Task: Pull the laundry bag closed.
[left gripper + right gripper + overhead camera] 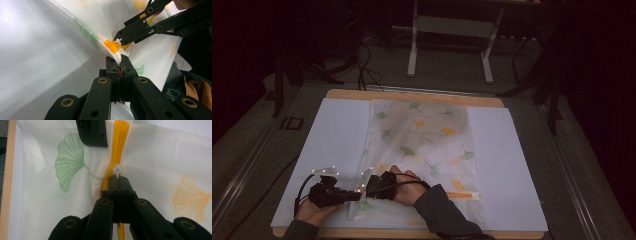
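Both grippers pinch the near-left corner of a ginkgo-print mesh bag.

The mesh bag (422, 145) lies flat along the middle of a white sheet (507, 165) on the wooden table (412, 95), its orange zipper (462, 195) running along the near end. The left gripper (358, 192) has its jaws closed tight on a bunched fold of the bag's fabric (117, 56) right by the zipper's end, lifting it into a small ridge. The right gripper (368, 188), just beside it and almost touching, has its jaws pressed together on the white zipper pull (117, 170), which sits at the zipper's left end. Both hands rest at the table's near edge.
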